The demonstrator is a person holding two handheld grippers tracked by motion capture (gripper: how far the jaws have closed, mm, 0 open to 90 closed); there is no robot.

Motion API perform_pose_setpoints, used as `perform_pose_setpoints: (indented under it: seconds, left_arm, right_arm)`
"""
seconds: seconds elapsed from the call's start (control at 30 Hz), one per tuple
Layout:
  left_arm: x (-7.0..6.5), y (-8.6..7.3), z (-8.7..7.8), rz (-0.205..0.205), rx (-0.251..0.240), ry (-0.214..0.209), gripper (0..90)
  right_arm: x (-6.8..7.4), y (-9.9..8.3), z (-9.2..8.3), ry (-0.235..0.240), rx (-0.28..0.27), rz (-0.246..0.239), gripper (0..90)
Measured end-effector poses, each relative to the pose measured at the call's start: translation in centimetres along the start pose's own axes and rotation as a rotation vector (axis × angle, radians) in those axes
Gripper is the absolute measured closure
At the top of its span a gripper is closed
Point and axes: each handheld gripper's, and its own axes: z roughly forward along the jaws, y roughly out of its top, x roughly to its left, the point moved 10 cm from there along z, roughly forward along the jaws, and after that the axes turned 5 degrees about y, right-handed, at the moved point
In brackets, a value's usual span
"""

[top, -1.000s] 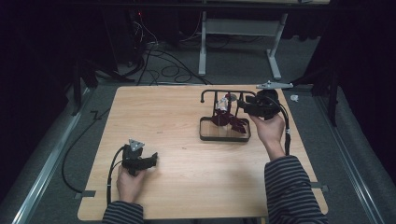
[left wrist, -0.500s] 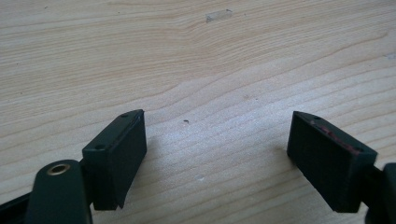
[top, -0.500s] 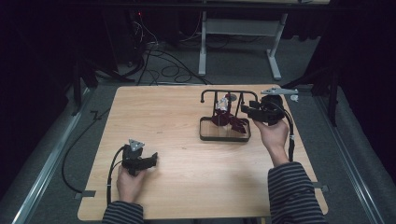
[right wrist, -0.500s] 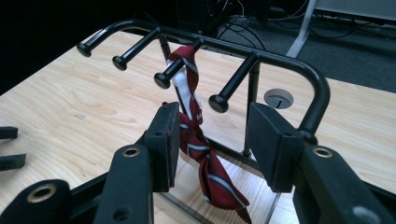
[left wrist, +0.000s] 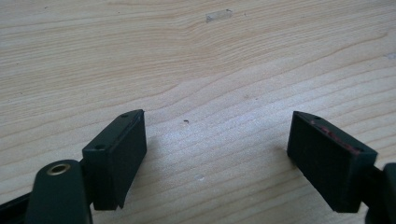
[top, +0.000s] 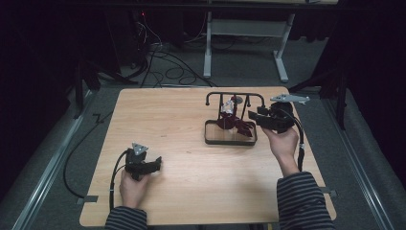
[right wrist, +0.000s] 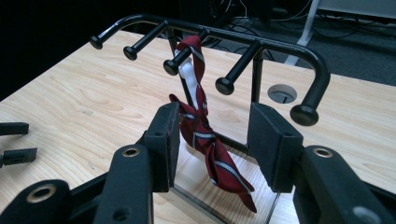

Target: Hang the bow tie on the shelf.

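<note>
we have the right claw (right wrist: 212, 147) spread around the red striped tie (right wrist: 205, 140) hanging on the black rack (right wrist: 261, 44), so next we pinch it, left claw (left wrist: 215, 158) spread idle over the bench (top: 182, 120).

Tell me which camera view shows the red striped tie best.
The right gripper view: the tie hangs close, from a peg of the black rack, stripes clear. The high view shows it small and dark.

Light wooden table (top: 191, 129), grain running side to side, with a round cable hole (right wrist: 282, 93) in the top; a black rack (top: 230, 139) stands on its tray base toward the far right; small bit of clear tape (left wrist: 218, 15) stuck flat on the wood.
</note>
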Motion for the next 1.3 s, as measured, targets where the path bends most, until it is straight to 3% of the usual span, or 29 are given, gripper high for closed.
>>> perform_pose_setpoints:
  seconds: [0.67,1.3]
  left_arm:
    - [0.0,0.0,0.0,0.000,0.000,0.001,20.2]
    - [0.0,0.0,0.0,0.000,0.000,0.001,20.2]
  right_arm:
    - [0.4,-1.2,-0.8,0.009,-0.007,0.009,55.7]
    - [0.1,-2.9,-1.7,0.012,-0.020,0.048,55.6]
